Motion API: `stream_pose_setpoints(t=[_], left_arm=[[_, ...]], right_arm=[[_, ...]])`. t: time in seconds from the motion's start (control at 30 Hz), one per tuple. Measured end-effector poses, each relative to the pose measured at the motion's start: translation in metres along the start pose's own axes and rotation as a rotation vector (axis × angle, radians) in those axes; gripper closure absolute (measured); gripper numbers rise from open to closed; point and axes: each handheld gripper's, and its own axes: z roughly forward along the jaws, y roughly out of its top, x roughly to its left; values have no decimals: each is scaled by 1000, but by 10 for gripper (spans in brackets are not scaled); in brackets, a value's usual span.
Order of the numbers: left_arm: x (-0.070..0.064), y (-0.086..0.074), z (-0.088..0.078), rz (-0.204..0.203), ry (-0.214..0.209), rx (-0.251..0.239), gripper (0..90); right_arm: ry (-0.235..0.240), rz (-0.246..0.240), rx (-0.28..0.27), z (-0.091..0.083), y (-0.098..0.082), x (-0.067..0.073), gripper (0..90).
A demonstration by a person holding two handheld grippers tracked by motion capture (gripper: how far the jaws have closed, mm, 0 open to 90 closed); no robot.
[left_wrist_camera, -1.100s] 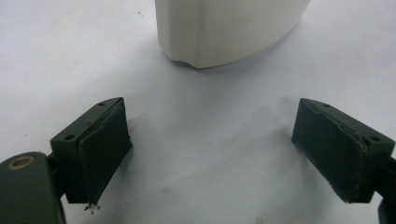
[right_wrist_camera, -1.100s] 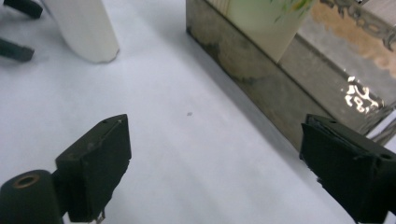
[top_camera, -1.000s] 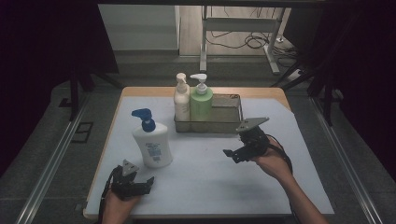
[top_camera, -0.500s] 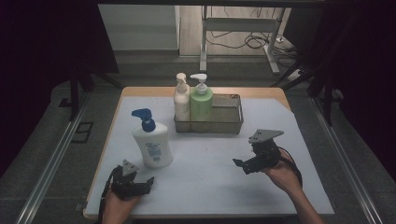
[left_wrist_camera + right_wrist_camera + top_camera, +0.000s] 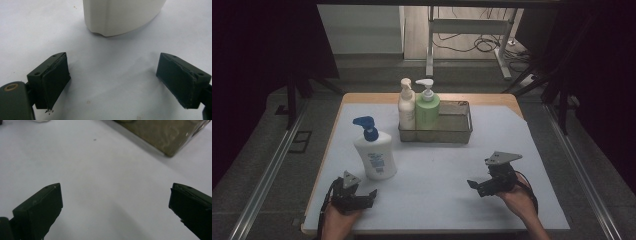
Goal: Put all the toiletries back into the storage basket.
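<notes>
Bottles are the main things on the counter (image 5: 512,150), which has a white sheet over it. A white bottle (image 5: 375,155) with a blue pump stands alone near the left front. Its base also shows close up in the left gripper view (image 5: 120,15). A cream bottle (image 5: 406,106) and a green bottle (image 5: 427,107) stand side by side, touching, in the left end of a metal tray (image 5: 459,131) at the back. The left gripper (image 5: 371,194) sits low, just in front of the white bottle, and its jaws are wide apart with nothing in them. The right gripper (image 5: 473,184) is at the right front, well apart from the tray, jaws also wide apart and empty.
</notes>
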Motion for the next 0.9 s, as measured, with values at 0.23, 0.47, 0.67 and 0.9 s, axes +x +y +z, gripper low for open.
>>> stream_pose_setpoints(t=[0.23,0.47,0.67,0.9], left_arm=[[0,0,-1,6,0,-3,119],[0,2,-6,24,10,-3,203],[2,4,-11,20,12,-25,234],[11,6,-15,21,-11,-30,327]], right_arm=[[1,8,32,20,-26,2,0],[-10,22,68,33,-42,0,0],[-12,22,58,33,-43,1,0],[-14,19,57,33,-43,1,0]])
